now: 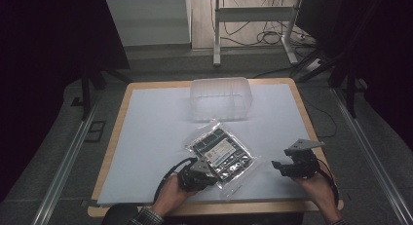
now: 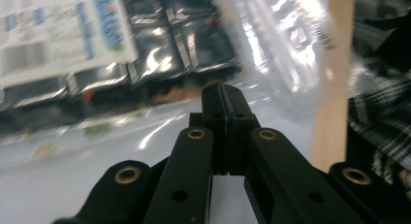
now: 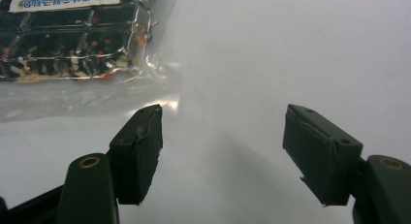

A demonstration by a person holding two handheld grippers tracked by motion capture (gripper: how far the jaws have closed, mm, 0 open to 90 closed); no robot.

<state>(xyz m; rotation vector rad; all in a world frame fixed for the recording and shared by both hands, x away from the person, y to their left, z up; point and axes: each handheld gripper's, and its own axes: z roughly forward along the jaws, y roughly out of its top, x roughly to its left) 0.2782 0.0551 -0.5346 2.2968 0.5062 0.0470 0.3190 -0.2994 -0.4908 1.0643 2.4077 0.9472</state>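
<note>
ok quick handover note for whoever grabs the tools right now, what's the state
Left tool: jaws shut, apparently pinching the clear edge of the plastic packet at its near corner.
Right tool: jaws open, holding nothing, over bare table to the right of the packet.
Packet: lies flat near the front middle of the table, white label up.
Clear plastic tub: at the far edge, with nothing visible inside it.
Done: packet gripped by one tool.
Left: likely bring the right tool to the packet, then move it, perhaps to the tub.

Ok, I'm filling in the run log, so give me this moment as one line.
left hand-held gripper: shut on clear packet edge | right hand-held gripper: open, beside packet, apart | clear tub: behind, untouched
</note>
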